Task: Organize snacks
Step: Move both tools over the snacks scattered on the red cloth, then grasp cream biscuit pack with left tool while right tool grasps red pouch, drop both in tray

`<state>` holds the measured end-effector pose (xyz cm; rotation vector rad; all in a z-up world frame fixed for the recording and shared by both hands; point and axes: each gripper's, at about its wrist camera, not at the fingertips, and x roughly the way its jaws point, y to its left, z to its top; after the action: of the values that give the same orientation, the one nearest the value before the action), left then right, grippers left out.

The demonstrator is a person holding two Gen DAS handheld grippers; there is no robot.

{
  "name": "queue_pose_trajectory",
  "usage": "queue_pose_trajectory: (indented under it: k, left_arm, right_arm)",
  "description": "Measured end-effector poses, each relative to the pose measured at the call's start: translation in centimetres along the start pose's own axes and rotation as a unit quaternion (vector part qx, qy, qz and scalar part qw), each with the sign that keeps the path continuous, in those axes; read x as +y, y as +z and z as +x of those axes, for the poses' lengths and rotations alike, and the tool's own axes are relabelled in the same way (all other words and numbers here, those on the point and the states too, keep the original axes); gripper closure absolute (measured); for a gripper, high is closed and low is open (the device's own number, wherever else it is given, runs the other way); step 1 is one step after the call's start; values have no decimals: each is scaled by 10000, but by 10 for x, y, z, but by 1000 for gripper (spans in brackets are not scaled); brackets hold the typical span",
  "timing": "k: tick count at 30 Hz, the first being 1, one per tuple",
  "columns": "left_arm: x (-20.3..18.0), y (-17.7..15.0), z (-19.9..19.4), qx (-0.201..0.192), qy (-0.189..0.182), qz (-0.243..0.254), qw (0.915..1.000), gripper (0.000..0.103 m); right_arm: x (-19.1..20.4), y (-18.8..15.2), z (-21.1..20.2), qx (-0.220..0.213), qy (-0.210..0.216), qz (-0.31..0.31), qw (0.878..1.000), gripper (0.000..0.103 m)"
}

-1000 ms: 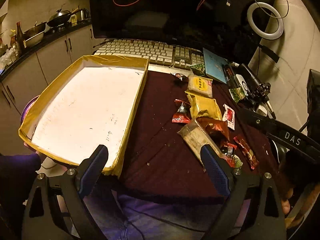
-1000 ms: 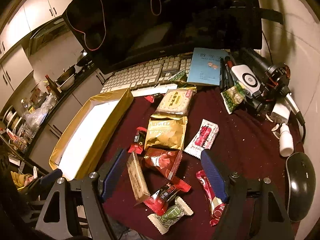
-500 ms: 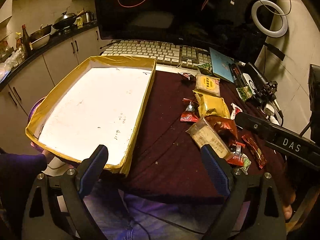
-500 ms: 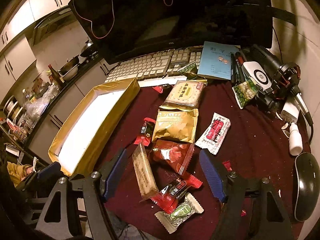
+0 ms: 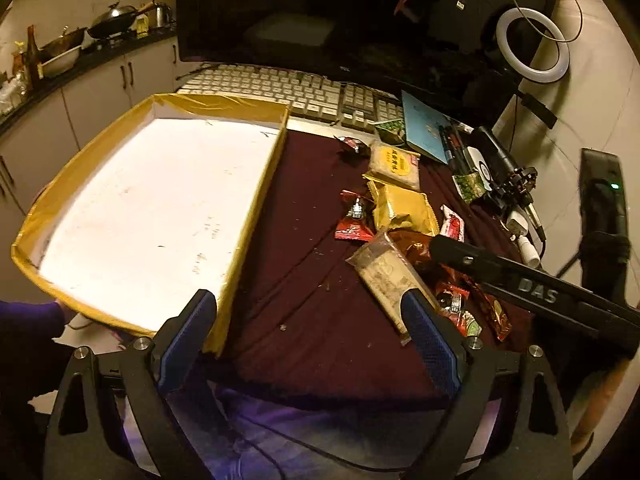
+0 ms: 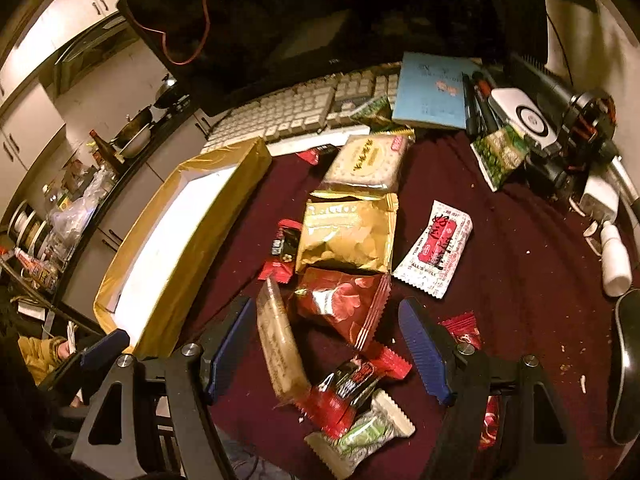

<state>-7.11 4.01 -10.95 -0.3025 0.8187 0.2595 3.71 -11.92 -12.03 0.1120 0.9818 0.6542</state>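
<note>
Dark maroon cloth [image 6: 520,280] covers a desk fronted by one pale keyboard [image 6: 288,112] and one black monitor [image 5: 300,12]. One shallow gold-rimmed white tray [image 5: 152,208] sits at the cloth's left. Right of it lie about a dozen snack packets: one long tan bar [image 6: 278,348] with its long axis running toward the monitor, one gold foil bag [image 6: 348,236], one dark red pouch [image 6: 344,304], and one white-and-red sachet [image 6: 436,252]. Left gripper [image 5: 312,328] hangs wide open, holding nothing. Right gripper [image 6: 328,344], jaws spread, straddles the bar and pouch.
</note>
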Motion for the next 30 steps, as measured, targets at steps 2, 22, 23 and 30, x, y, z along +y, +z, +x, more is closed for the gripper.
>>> queue_pose_trajectory:
  k: [2, 22, 23, 30]
  left_arm:
    - [-1, 1, 4, -23, -58, 33, 10000, 9]
    - [-50, 23, 51, 849, -773, 700, 9909, 10]
    - [-54, 25, 62, 1003, -673, 656, 9905, 11]
    - [-76, 18, 87, 1102, 114, 903, 9897, 55]
  right_arm:
    - [-1, 2, 9, 90, -83, 58, 9999, 28]
    - [-16, 23, -35, -955, -29, 47, 9954, 62]
    - [-17, 23, -40, -1077, -120, 61, 9941, 62]
    - [-16, 21, -30, -1021, -222, 44, 9945, 62]
